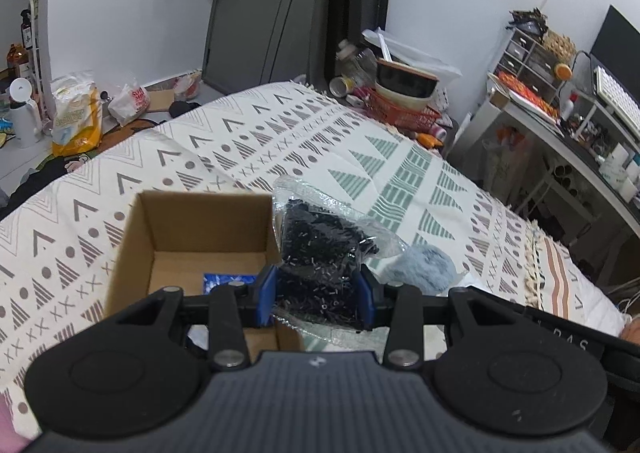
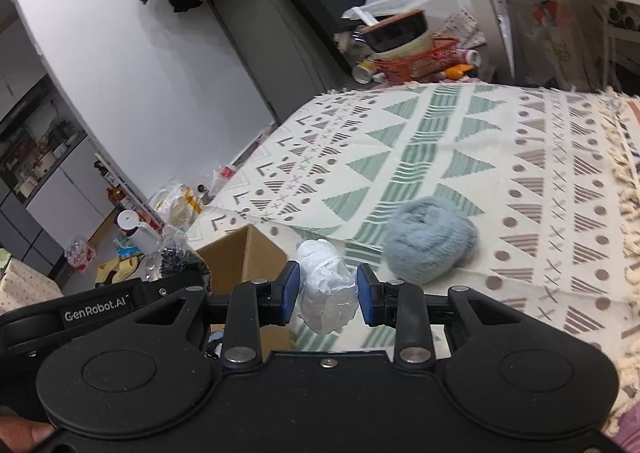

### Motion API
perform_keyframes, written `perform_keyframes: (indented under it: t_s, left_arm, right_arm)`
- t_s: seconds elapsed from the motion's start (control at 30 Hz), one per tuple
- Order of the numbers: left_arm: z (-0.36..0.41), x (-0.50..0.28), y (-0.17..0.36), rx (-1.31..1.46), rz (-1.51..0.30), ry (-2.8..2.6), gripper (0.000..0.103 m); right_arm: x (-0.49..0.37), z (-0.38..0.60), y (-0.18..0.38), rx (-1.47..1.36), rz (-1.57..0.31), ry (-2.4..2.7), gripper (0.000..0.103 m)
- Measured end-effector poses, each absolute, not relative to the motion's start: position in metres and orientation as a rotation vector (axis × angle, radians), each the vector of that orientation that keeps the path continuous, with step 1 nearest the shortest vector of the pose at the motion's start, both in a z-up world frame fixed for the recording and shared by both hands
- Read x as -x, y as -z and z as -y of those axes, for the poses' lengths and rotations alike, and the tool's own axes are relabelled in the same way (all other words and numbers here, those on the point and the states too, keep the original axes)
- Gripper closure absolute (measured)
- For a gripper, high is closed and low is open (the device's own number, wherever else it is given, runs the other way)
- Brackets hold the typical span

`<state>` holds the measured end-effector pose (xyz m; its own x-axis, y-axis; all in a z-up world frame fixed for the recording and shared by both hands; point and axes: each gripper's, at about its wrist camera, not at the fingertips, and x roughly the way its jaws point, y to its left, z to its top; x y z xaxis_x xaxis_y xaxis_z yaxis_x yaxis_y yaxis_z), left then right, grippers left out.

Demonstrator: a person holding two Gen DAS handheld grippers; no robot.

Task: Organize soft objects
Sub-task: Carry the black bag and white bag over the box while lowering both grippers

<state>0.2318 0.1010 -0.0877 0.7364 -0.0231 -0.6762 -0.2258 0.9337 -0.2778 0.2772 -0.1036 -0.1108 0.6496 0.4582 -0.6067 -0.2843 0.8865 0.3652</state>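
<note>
Here the left gripper (image 1: 316, 293) pinches a clear bag of black beads (image 1: 320, 249) right of the cardboard box (image 1: 180, 229); the right gripper (image 2: 328, 289) pinches a white plastic bundle (image 2: 326, 289).

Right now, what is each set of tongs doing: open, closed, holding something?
Left tongs: closed on a clear bag of small black pieces.
Right tongs: closed on a crumpled white plastic bundle.

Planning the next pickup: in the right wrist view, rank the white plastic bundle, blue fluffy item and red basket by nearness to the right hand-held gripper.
1. White plastic bundle, held between its fingers.
2. Blue fluffy item, right, on the bedspread.
3. Red basket, beyond the bed's far edge.
</note>
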Motion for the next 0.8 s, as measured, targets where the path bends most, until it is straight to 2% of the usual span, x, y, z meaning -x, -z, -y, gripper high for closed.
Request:
perform_keyframes:
  t_s: [0.37,0.8]
  left_arm:
    - [-0.158,-0.229,0.092,0.388,-0.734,-0.245,0.062]
    - [-0.192,-0.241,0.125,0.477,-0.811,-0.279,0.062]
  right_arm:
    - [-0.284,0.050,0.096,-0.182,-0.733,-0.508,0.072]
    - [-0.294,0.002,0.111,-0.164,-0.788,-0.561,0.072]
